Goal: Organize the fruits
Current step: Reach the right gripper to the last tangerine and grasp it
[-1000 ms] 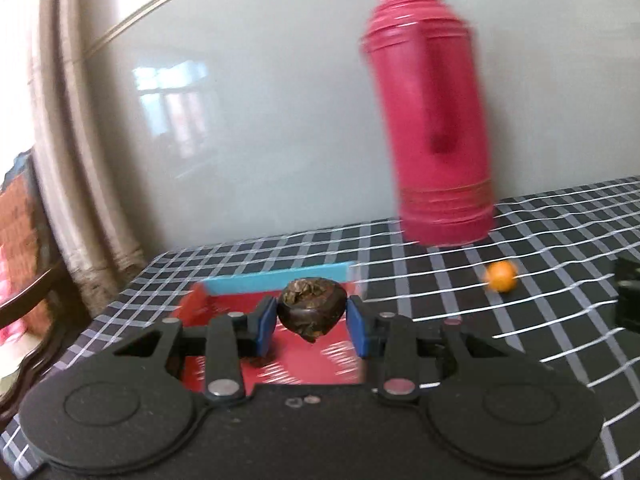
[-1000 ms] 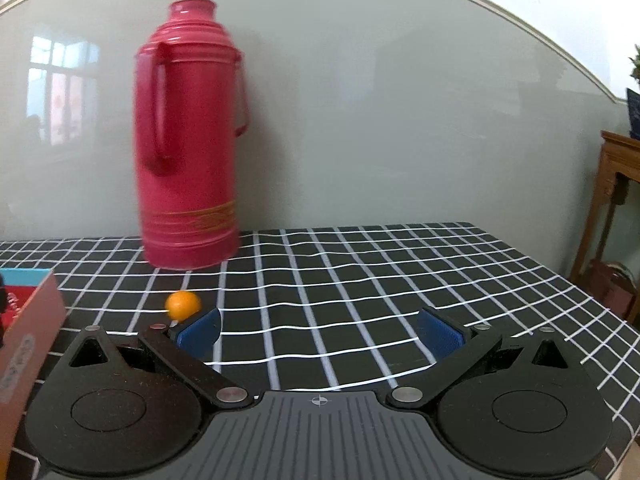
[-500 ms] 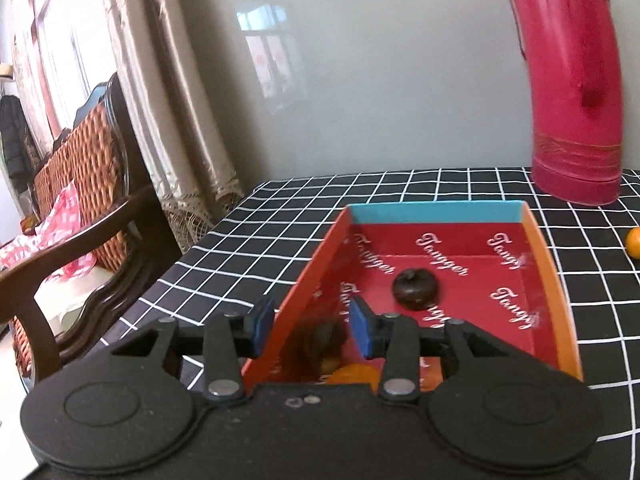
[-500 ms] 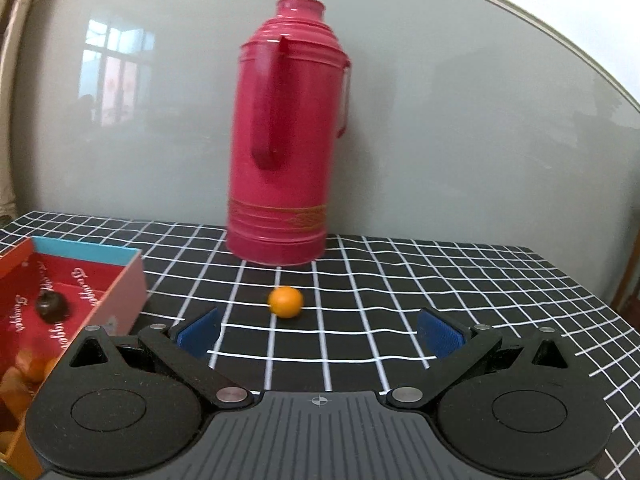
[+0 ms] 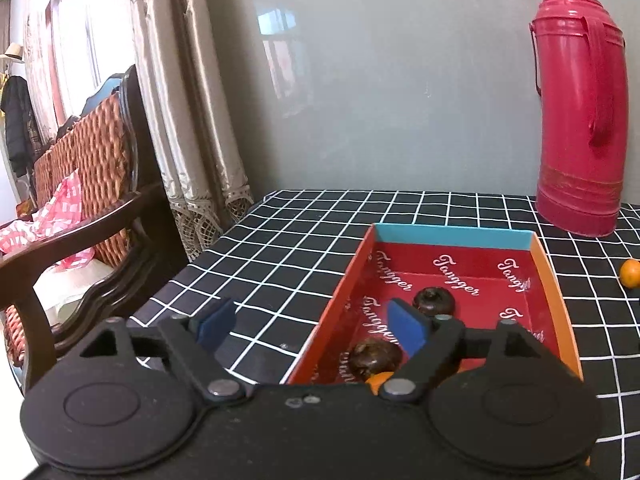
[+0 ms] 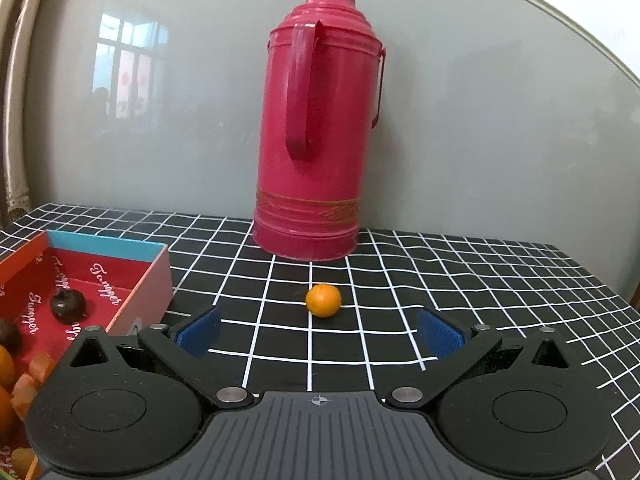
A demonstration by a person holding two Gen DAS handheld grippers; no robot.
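A red box (image 5: 448,240) with a blue far wall sits on the black checked tablecloth; it also shows in the right wrist view (image 6: 104,246). Two dark brown fruits (image 5: 434,301) (image 5: 374,357) lie in it, with orange fruits near its front (image 6: 6,368). My left gripper (image 5: 312,328) is open and empty, straddling the box's left wall. A small orange fruit (image 6: 323,300) lies on the cloth in front of my right gripper (image 6: 318,336), which is open and empty. The orange fruit also shows at the right edge of the left wrist view (image 5: 631,274).
A tall red thermos (image 6: 318,128) stands at the back against the grey wall, behind the orange fruit. A wicker chair (image 5: 80,184) and curtains (image 5: 192,100) are beyond the table's left edge.
My left gripper opened and let the dark fruit drop into the box, then swung left. My right gripper moved left so the orange fruit is centred between its fingers.
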